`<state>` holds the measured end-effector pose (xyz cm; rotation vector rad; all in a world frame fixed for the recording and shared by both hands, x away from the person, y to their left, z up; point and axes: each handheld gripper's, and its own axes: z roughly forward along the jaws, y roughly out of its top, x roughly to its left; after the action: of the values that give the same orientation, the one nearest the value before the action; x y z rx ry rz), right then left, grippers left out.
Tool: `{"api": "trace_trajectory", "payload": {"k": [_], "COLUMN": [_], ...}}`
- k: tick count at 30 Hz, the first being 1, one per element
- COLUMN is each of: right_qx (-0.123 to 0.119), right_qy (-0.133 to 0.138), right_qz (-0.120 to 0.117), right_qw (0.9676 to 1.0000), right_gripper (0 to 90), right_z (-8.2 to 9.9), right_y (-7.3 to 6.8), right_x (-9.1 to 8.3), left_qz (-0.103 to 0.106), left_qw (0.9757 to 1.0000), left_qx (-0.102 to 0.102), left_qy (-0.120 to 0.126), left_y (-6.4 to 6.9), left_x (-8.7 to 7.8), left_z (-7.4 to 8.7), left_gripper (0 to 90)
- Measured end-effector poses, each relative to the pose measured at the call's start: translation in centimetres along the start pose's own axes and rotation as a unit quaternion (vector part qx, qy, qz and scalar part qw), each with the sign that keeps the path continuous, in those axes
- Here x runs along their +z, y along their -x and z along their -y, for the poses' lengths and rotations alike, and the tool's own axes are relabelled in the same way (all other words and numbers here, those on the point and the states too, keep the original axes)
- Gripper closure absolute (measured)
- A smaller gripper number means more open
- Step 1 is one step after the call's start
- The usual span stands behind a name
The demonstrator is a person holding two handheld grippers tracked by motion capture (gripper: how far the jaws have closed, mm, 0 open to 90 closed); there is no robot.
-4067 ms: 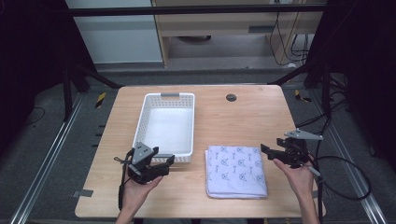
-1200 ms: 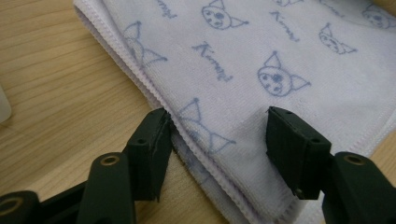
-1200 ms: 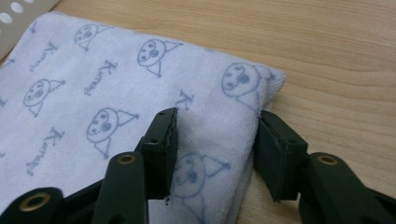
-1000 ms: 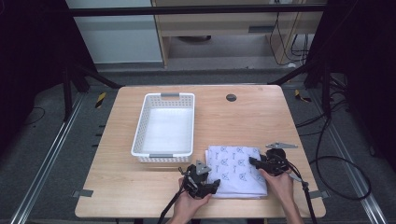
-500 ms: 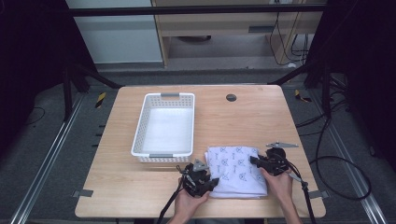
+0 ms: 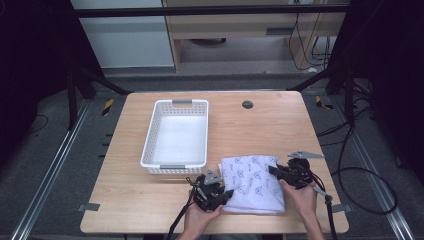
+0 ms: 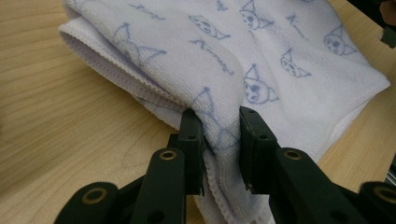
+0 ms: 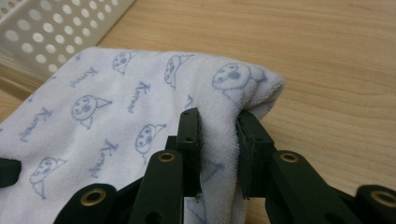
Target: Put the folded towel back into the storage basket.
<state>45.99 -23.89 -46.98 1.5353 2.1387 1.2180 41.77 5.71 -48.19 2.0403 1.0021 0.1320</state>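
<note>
A wooden table (image 6: 150,200) takes up the middle of the high view, with dark floor and metal frame rails around it. On it stands one white plastic basket (image 6: 149,147) with perforated walls, left of centre and empty inside. Just beside the basket's near right corner lies one folded white towel (image 6: 252,182) printed with small blue cat faces, flat on the tabletop toward the person's edge. One small dark round hole (image 6: 247,104) sits in the tabletop farther back. Two forearms come in from the bottom edge, each hand holding one black gripper, so there are two grippers in all. The left gripper (image 6: 225,193) meets the towel's near left edge; in the left gripper view its jaws are narrowed onto a raised pinch of cloth at the folded edge (image 7: 219,126). The right gripper (image 6: 272,170) meets the towel's right side; in the right gripper view its jaws are likewise closed to a narrow gap with a fold of towel (image 8: 219,126) caught between them, the basket (image 8: 51,28) showing beyond at upper left. Judging from this, the work looks to be at an early stage: both edges of the towel are gripped, but it rests on the table, not yet lifted, and the basket holds nothing, so carrying the towel and setting it down appear to remain.
</note>
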Motion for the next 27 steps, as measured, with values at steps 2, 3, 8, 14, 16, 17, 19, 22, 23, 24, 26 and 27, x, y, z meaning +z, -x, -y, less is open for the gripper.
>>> {"api": "trace_trajectory", "payload": {"k": [2,3,8,14,16,17,19,22,23,24,26,27], "right_qx": [-0.002,-0.005,-0.013,-0.028,-0.029,-0.027,-0.031,-0.037,-0.038,-0.042,-0.042,-0.046], "right_qy": [0.007,0.01,0.021,0.041,0.046,0.048,0.053,0.062,0.062,0.065,0.066,0.069], "right_qz": [-0.002,-0.002,0.0,0.001,0.001,0.001,0.0,0.005,0.005,0.007,0.008,0.009], "right_qw": [1.0,0.9999,0.9997,0.9988,0.9985,0.9985,0.9981,0.9974,0.9973,0.997,0.9969,0.9965], "right_gripper": [73.5,73.5,73.6,73.7,73.7,73.7,73.7,73.7,73.7,73.8,73.8,73.8], "right_z": [-0.2,-0.2,-0.5,-0.9,-1.0,-1.1,-1.2,-1.7,-1.7,-1.9,-1.9,-2.1], "right_y": [-0.3,-0.4,-1.0,-1.5,-1.6,-1.7,-1.7,-2.1,-2.2,-2.3,-2.5,-2.6], "right_x": [-0.4,-0.6,-1.3,-2.5,-2.9,-3.0,-3.2,-3.7,-3.8,-3.9,-4.0,-4.0], "left_qz": [0.0,-0.001,0.001,0.003,0.004,0.004,0.004,0.004,0.004,0.003,0.003,0.003], "left_qw": [1.0,1.0,0.9999,0.9995,0.9993,0.9993,0.9991,0.9988,0.9988,0.9987,0.9987,0.9986], "left_qx": [0.004,0.006,0.012,0.02,0.026,0.026,0.026,0.03,0.03,0.03,0.029,0.029], "left_qy": [0.003,0.005,0.01,0.022,0.028,0.028,0.032,0.038,0.038,0.04,0.043,0.045], "left_y": [0.1,0.1,0.3,0.6,0.7,0.7,0.9,1.0,1.0,1.0,1.1,1.1], "left_x": [-0.3,-0.5,-1.1,-2.1,-2.5,-2.5,-2.8,-3.3,-3.3,-3.5,-3.7,-3.8], "left_z": [-0.1,-0.2,-0.5,-1.0,-1.3,-1.3,-1.5,-1.8,-1.8,-2.0,-2.1,-2.1], "left_gripper": [72.1,72.1,72.1,72.1,72.2,72.2,72.2,72.3,72.3,72.3,72.3,72.3]}}
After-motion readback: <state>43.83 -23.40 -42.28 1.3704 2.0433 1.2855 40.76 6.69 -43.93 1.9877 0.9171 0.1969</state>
